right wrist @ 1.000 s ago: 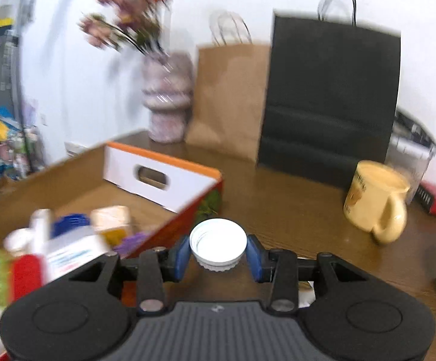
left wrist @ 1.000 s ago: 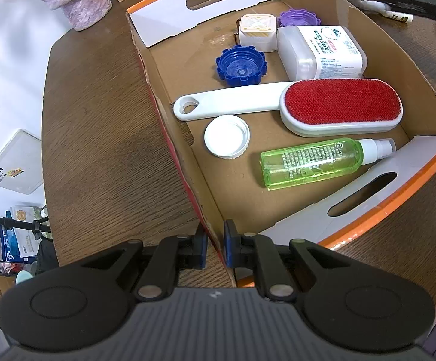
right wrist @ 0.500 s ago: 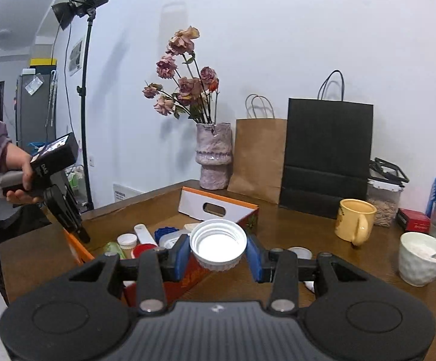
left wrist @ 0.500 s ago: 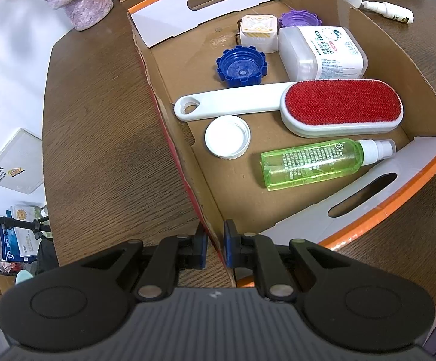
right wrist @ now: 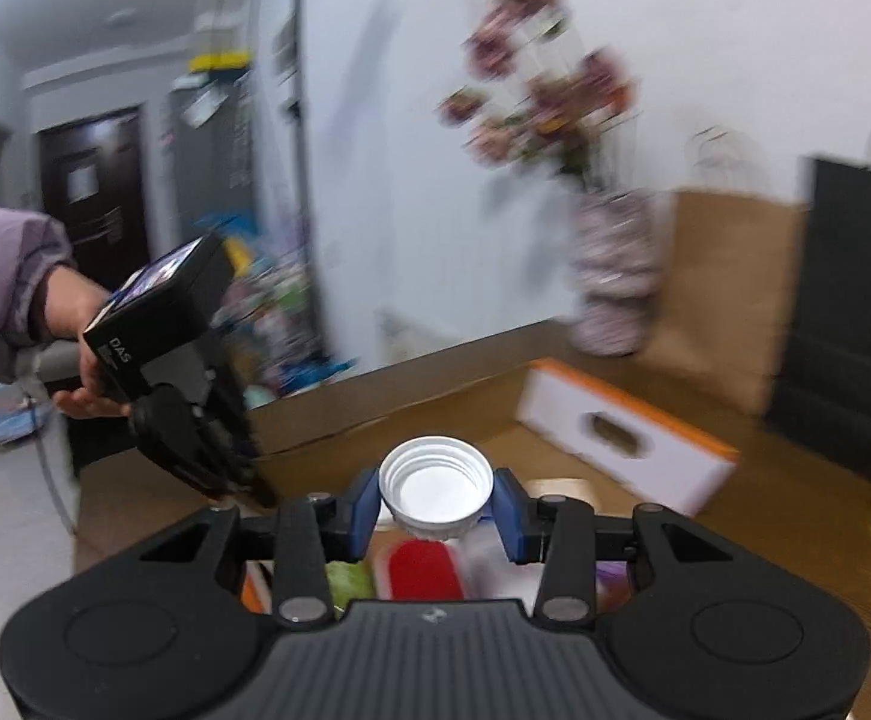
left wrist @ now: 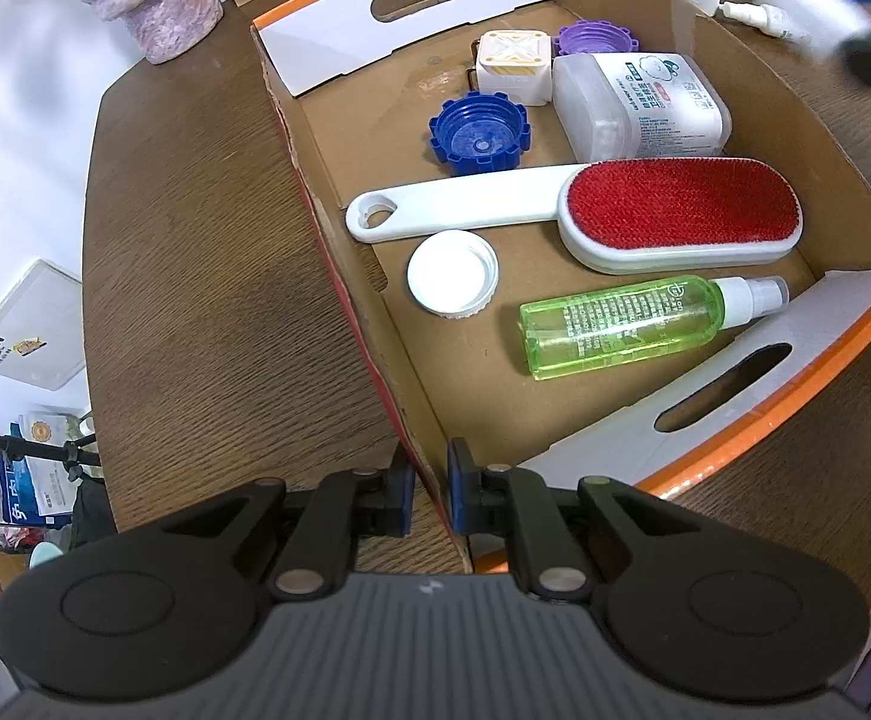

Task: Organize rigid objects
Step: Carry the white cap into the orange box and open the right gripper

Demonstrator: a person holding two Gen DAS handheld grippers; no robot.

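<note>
Above the box (right wrist: 627, 438), right fingers (right wrist: 510, 516) grip a white cap (right wrist: 435, 489); left fingers (left wrist: 462, 492) pinch its wall, pointing steeply down.

Home, flower vase (right wrist: 612, 276), wooden table (left wrist: 213, 276)

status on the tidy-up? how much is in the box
Done: brush, green bottle, blue cap, white cap lie in the box.
In hand: right tool grips another white cap; left tool pinches the box wall.
Left: small bottle on the table.
</note>
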